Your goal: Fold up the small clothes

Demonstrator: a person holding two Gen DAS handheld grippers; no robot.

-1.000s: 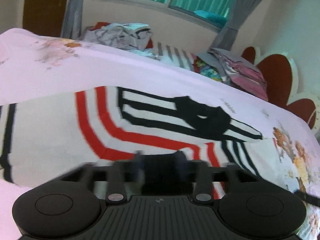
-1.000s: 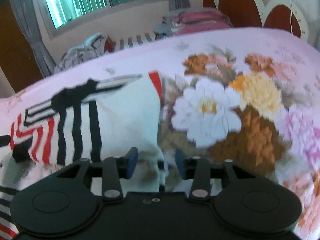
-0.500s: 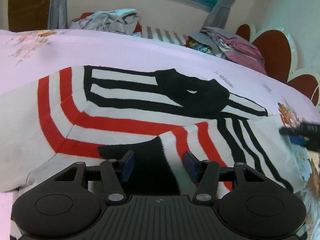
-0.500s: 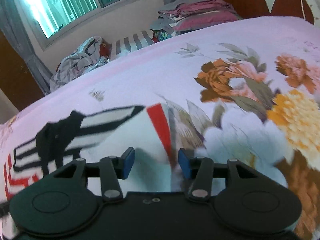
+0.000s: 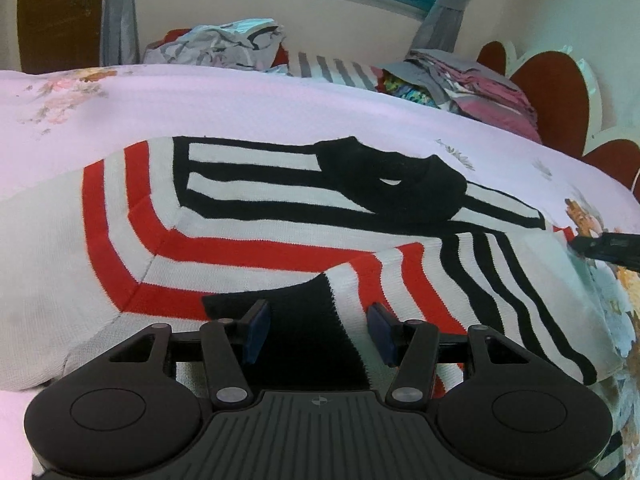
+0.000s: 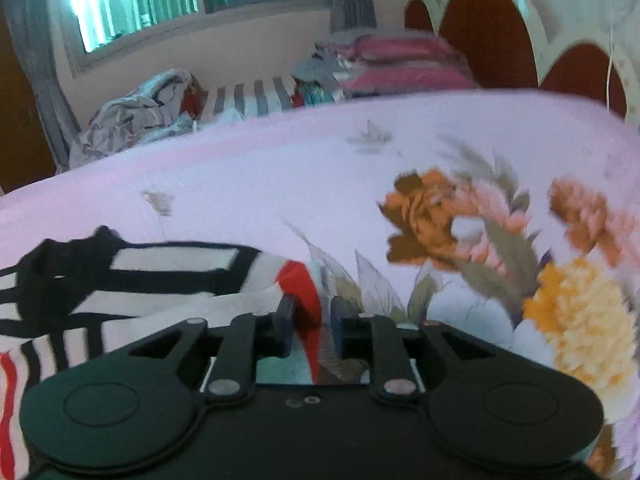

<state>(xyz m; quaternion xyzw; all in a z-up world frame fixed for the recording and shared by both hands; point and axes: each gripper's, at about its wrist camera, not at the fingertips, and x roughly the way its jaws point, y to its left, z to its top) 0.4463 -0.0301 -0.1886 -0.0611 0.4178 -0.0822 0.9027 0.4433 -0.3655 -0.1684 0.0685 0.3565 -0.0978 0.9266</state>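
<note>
A white sweater (image 5: 248, 240) with red and black stripes and a black collar lies flat on the pink floral bedsheet (image 5: 240, 100). One sleeve is folded across its front, ending in a black cuff (image 5: 304, 312). My left gripper (image 5: 319, 332) hovers open just over that cuff, one pad on either side. My right gripper (image 6: 311, 322) is at the sweater's (image 6: 160, 280) right corner, and its jaws are closing with the red-edged corner (image 6: 306, 296) between them. A gap still shows beside the right pad. The right gripper's tip (image 5: 600, 245) also shows in the left wrist view.
A heap of crumpled grey clothes (image 5: 224, 44) and a stack of folded pink and grey clothes (image 5: 472, 80) lie beyond the bed's far edge. A red and white scalloped headboard (image 6: 492, 32) stands at the right. A window with grey curtains (image 5: 120, 12) is behind.
My left gripper came down over the folded sleeve's cuff, then held still. My right gripper slid to the sweater's red-edged corner, and its jaws have narrowed around it.
</note>
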